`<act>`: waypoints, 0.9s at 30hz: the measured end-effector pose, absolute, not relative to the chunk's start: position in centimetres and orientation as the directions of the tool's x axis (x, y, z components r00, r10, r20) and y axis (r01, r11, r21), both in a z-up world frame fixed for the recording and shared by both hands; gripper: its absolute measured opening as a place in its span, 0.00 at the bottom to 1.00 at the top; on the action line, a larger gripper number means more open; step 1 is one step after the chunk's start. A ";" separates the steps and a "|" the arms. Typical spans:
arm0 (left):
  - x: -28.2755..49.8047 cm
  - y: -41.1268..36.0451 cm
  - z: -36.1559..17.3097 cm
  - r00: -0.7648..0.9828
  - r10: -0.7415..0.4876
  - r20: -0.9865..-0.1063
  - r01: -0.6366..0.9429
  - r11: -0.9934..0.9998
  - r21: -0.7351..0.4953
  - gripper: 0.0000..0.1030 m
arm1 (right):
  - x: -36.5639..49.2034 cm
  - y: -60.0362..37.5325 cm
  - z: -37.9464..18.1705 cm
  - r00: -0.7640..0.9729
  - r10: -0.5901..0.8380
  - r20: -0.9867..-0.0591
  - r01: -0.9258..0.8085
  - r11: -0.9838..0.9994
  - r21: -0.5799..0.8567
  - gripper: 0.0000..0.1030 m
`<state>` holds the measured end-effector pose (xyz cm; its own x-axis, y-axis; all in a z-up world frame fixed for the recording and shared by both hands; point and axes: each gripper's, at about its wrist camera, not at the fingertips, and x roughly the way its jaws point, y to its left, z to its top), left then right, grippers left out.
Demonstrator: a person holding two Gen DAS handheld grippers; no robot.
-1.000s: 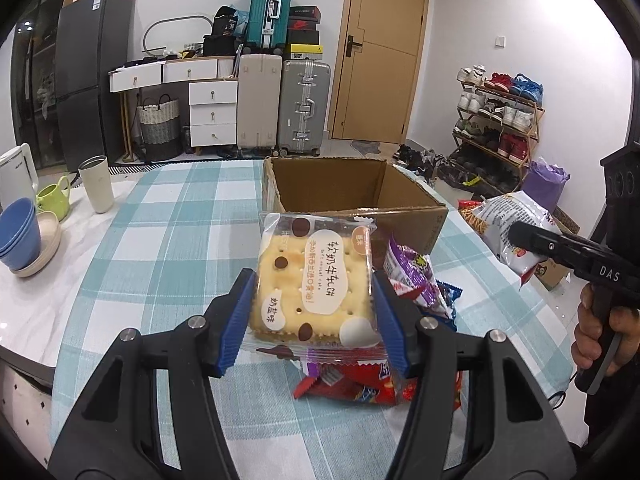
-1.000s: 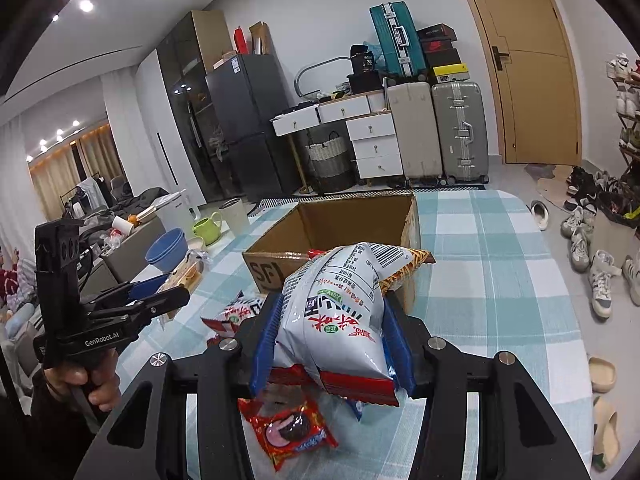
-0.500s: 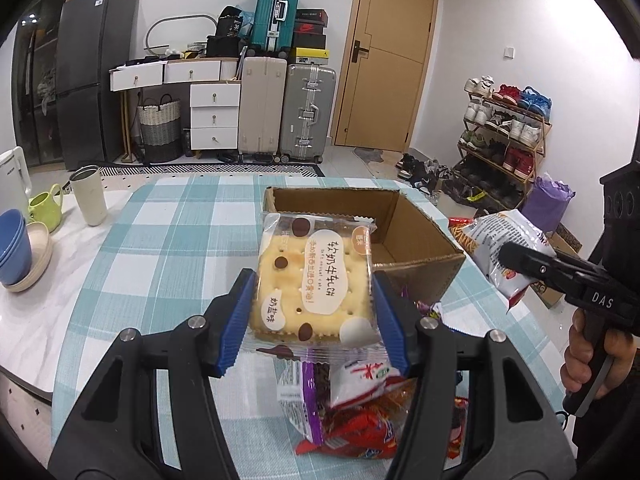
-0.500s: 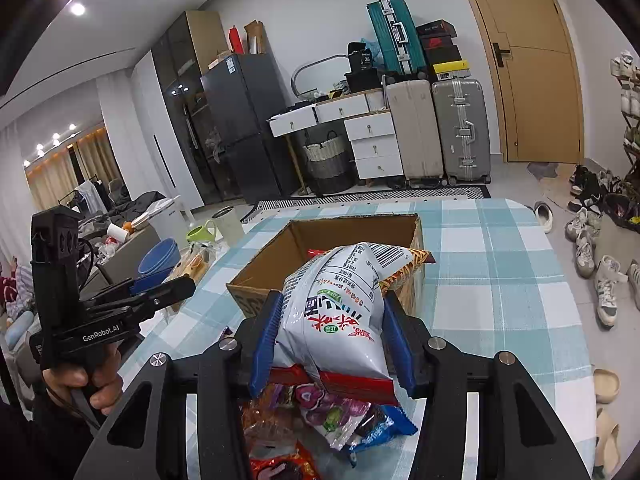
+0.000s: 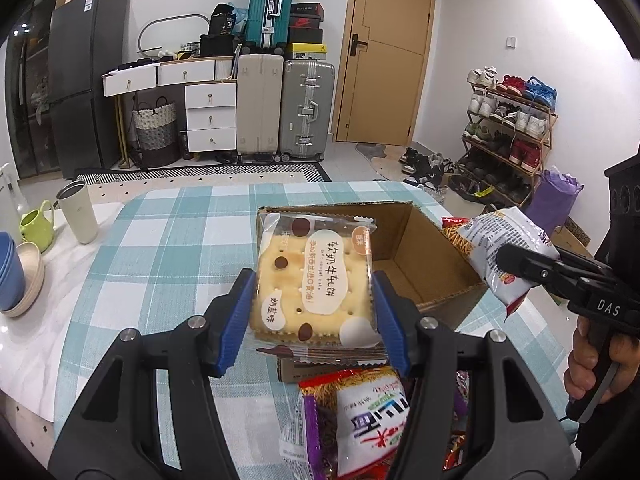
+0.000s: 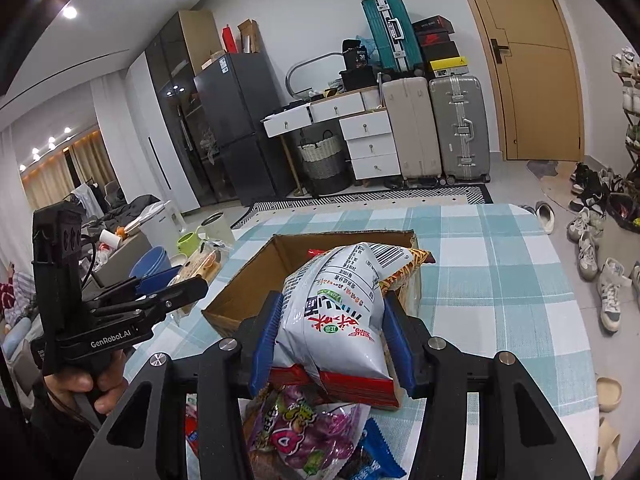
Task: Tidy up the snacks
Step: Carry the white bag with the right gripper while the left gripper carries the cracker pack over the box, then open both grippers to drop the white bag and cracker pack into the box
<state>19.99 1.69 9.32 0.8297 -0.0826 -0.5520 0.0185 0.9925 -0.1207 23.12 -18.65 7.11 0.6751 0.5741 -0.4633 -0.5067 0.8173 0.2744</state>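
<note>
Both tools have travelled forward across the worktop since a second ago, so the open brown cardboard box [image 5: 420, 264] now sits closer under them and different loose packets lie below. The left tool [image 5: 314, 316] clamps its blue pads on the sides of a clear-wrapped square cracker packet [image 5: 314, 280], held over the box's near left corner. The right tool [image 6: 332, 330] pinches a white and red crinkled snack bag [image 6: 334, 312] above the box's near edge. A teal and white checked cloth [image 5: 168, 248] covers the round worktop; a white tumbler [image 5: 78, 212], green mug [image 5: 38, 226] and stacked blue bowls [image 5: 10, 272] stand at its far left. Purple and red snack packets [image 6: 304, 432] are heaped near the tools. Suitcases [image 5: 306, 110], white drawers [image 5: 210, 116], a black fridge [image 5: 86, 80] and a shoe rack [image 5: 508, 128] line the far walls.
</note>
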 end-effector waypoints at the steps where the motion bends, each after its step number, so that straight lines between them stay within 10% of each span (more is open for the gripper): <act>1: 20.3 1.7 9.2 0.828 -0.085 -0.555 0.019 0.992 -0.123 0.53 | 23.4 -18.6 7.1 0.673 0.576 -0.464 -0.507 0.816 0.277 0.48; 27: 28.0 0.8 6.6 0.792 -0.089 -0.605 0.041 0.995 -0.093 0.54 | 27.9 -15.4 4.8 0.650 0.539 -0.536 -0.506 0.833 0.225 0.52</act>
